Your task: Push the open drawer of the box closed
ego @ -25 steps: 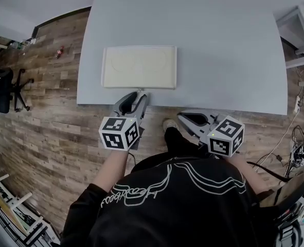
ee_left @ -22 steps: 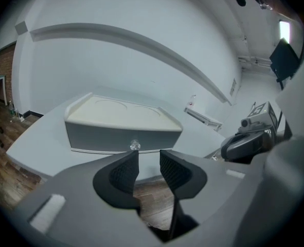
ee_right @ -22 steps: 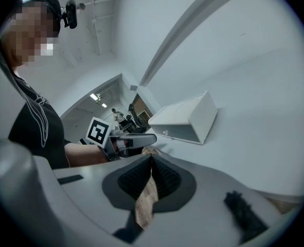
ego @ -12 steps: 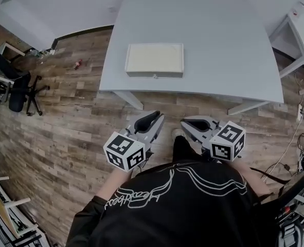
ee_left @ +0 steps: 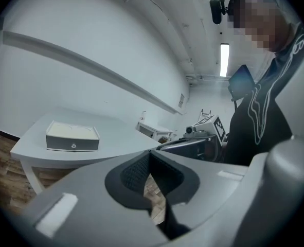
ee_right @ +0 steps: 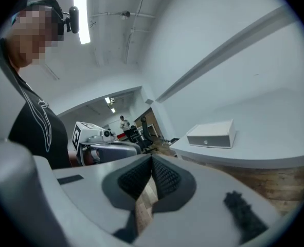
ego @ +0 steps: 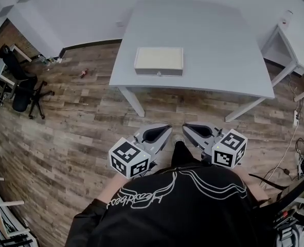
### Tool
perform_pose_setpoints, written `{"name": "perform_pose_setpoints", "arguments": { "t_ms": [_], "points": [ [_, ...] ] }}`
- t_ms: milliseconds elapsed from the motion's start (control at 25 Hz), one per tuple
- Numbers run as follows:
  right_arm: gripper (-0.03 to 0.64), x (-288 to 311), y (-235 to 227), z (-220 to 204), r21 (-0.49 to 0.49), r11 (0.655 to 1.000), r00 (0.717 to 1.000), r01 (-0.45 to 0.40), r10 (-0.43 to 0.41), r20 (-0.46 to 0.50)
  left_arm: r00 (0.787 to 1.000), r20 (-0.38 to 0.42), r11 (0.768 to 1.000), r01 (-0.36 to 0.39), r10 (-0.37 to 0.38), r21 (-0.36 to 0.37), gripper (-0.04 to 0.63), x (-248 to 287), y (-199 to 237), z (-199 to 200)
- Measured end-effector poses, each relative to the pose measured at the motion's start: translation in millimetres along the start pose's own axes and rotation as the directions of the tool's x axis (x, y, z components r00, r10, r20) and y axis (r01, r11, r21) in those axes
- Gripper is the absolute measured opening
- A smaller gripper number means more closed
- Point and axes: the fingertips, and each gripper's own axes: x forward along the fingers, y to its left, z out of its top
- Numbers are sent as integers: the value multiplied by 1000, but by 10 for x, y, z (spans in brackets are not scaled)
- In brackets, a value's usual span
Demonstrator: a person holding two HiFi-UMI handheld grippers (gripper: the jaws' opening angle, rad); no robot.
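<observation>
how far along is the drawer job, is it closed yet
Looks done: the drawer front sits flush with the box on the table, with no gap showing. In hand: nothing. The left gripper has just closed on nothing, the right gripper is shut and empty, and both are held by the person's body, apart from the table. Left: nothing that I can see.

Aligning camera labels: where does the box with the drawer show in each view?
Head view: box upper centre, by the near edge of the grey table.
Left gripper view: box left of centre, at mid-height.
Right gripper view: box right of centre, just below mid-height.
Shared landmark: the grey table under the box, visible in all three views.
</observation>
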Motion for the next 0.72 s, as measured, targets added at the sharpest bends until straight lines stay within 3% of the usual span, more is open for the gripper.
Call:
{"name": "perform_pose_setpoints", "arguments": {
  "t_ms": [320,720],
  "points": [
    [9,-155,130,-127,-18,998,999,53,-53,-5,1000,-1,1000,24,-24,-15,8,-56,-163,-78],
    [9,-182,209,-150,-23,999,999,47,-47,-1,999,13,999,39,-39,-28,8,-57,-214,-15]
  ]
}}
